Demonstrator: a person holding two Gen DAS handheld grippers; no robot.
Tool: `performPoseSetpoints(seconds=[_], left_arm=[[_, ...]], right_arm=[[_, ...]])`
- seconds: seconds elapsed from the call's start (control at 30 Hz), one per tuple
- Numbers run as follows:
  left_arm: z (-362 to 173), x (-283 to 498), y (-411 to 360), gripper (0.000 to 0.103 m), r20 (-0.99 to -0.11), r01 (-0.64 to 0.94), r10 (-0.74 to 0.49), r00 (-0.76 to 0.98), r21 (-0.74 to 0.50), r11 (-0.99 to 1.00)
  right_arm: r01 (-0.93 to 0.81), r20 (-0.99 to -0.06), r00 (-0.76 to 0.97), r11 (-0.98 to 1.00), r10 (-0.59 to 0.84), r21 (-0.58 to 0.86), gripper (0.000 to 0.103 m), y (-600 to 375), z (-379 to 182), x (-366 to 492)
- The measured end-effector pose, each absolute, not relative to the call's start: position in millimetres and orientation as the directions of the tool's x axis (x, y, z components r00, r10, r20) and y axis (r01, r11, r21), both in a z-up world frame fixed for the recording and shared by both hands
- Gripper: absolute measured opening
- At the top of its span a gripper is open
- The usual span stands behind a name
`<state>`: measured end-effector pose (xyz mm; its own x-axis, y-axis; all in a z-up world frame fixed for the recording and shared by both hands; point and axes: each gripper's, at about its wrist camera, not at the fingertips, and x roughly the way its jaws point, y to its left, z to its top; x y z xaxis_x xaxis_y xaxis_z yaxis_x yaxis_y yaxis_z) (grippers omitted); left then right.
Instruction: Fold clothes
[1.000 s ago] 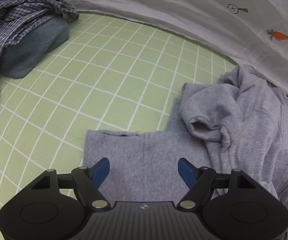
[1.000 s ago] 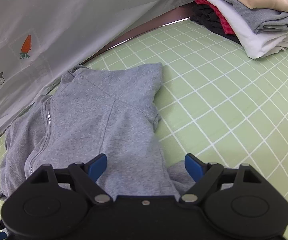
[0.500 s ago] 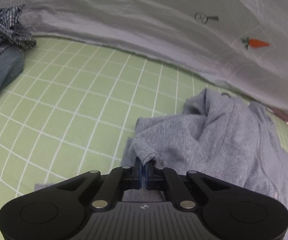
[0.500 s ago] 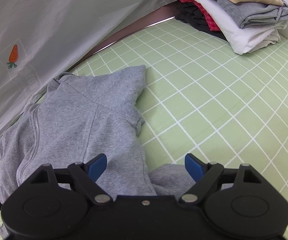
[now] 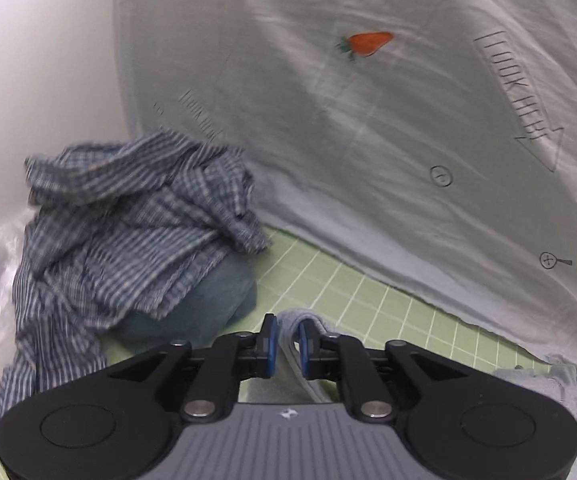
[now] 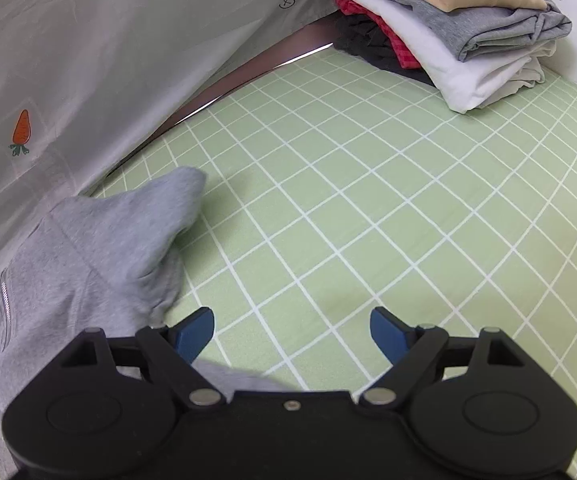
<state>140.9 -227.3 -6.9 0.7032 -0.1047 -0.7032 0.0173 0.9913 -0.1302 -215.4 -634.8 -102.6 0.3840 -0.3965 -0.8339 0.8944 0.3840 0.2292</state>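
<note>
A grey zip hoodie [image 6: 88, 248] lies crumpled at the left of the right wrist view, on the green checked sheet [image 6: 368, 220]. My left gripper [image 5: 288, 340] is raised above the sheet with a fold of the hoodie's hem [image 5: 300, 318] between its blue pads. Its jaws are opening: the pads stand slightly apart and the cloth sits loosely in the gap. More of the hoodie [image 5: 548, 384] trails at the lower right. My right gripper [image 6: 292, 328] is wide open over bare sheet, with nothing between its fingers and the hoodie just to its left.
A blue plaid shirt [image 5: 120, 232] is heaped on a blue-grey garment [image 5: 208, 304] at the left. A white sheet with carrot prints [image 5: 368, 140] hangs along the back. A stack of folded clothes [image 6: 468, 40] sits at the far right corner.
My left gripper shut on the hoodie's hem, rose and swung left towards the plaid shirt, and its pads have now parted a little. The hoodie was dragged left. The right gripper barely moved.
</note>
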Motion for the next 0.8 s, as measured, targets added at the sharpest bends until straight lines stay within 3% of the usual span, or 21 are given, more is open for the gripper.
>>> performPoseSetpoints(seconds=[0.1, 0.2, 0.43, 0.8], left_arm=[[-17, 120, -231, 0.050, -0.748, 0.073, -0.204, 0.631, -0.204, 0.976], [-31, 93, -251, 0.060, -0.812, 0.149, -0.272, 0.516, -0.228, 0.962], [-85, 23, -282, 0.064, -0.897, 0.214, -0.348, 0.273, -0.296, 0.931], [-104, 0, -285, 0.066, -0.904, 0.244, -0.360, 0.233, -0.304, 0.921]], right_arm=[[0.898, -0.835, 0.380, 0.375, -0.398, 0.230, 0.086, -634, -103, -219], [0.899, -0.840, 0.381, 0.368, -0.386, 0.238, 0.086, -631, -104, -222], [0.881, -0.839, 0.406, 0.397, -0.361, 0.256, 0.086, -621, -104, -224], [0.786, -0.833, 0.498, 0.530, -0.240, 0.317, 0.086, -569, -105, -205]])
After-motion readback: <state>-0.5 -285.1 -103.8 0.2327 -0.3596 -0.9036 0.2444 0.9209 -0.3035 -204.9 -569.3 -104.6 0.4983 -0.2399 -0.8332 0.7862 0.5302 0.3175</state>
